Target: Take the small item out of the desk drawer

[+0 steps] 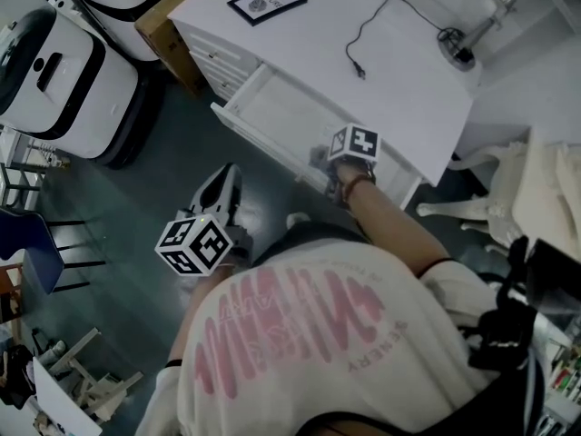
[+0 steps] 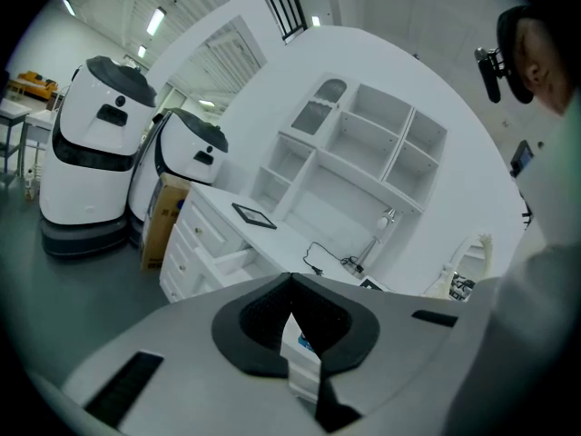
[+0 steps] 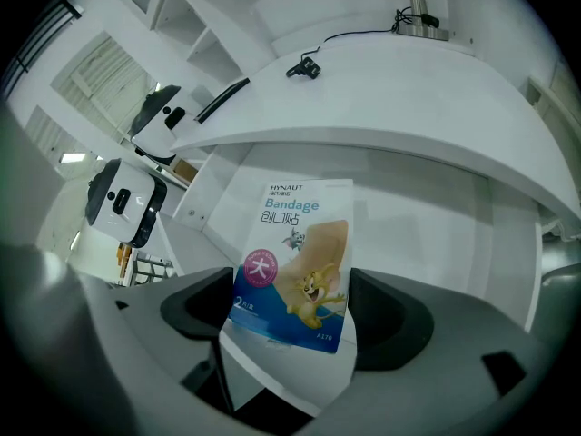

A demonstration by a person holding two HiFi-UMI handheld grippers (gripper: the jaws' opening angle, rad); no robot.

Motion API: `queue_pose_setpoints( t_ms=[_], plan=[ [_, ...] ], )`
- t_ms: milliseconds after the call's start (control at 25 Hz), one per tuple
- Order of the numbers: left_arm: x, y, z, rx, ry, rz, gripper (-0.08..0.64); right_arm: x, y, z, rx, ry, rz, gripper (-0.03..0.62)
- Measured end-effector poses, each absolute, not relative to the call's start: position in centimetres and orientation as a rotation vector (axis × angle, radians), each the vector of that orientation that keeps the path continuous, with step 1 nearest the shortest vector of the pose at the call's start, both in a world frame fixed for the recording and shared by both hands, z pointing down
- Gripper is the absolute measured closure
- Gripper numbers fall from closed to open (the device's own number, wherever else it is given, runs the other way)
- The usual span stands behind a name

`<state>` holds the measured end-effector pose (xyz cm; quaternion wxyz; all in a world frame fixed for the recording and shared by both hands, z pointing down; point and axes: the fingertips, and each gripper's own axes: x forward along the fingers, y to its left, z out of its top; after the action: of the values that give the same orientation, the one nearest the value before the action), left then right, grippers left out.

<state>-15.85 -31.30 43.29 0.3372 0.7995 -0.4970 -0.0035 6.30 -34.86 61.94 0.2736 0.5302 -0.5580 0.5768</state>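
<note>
Packet [image 3: 295, 262] of cartoon-printed bandages, pinched between the jaws of the right gripper [image 3: 292, 330]. The jaws press on its lower part from both sides, one dark pad at its left edge and one at its right. They stand only as far apart as the packet is wide. Most of the packet sticks up past the jaw tips, tilted slightly, with its printed face toward the camera. Beyond the jaws, the white bench [image 3: 408, 89] curves across the top of the right gripper view, with a black cable [image 3: 309, 66] lying on it.

From the head view, the right gripper [image 1: 331, 157] is at the front corner of the open drawer [image 1: 259, 134], just under the bench [image 1: 363, 25] edge. The packet itself is too small to make out there, so whether it is clear of the drawer cannot be told.

The left gripper [image 1: 227, 178] hangs well apart from the drawer, over the dark floor [image 1: 136, 207]. In the left gripper view, the left gripper [image 2: 290, 280] has its jaws pressed together at the tips, with nothing caught between them. Far ahead of those jaws are the bench [image 2: 272, 234] and white shelves [image 2: 354, 143].
</note>
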Motion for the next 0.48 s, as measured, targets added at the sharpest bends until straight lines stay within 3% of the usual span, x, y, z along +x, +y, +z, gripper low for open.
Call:
queue_pose_setpoints(
  t_ms=[480],
  plan=[
    [-15.7,-29.7,40.3,2.133,-1.289,-0.066,0.532,5.7,-33.9,56.3,1.466,-1.661,1.571,0.176]
  ],
)
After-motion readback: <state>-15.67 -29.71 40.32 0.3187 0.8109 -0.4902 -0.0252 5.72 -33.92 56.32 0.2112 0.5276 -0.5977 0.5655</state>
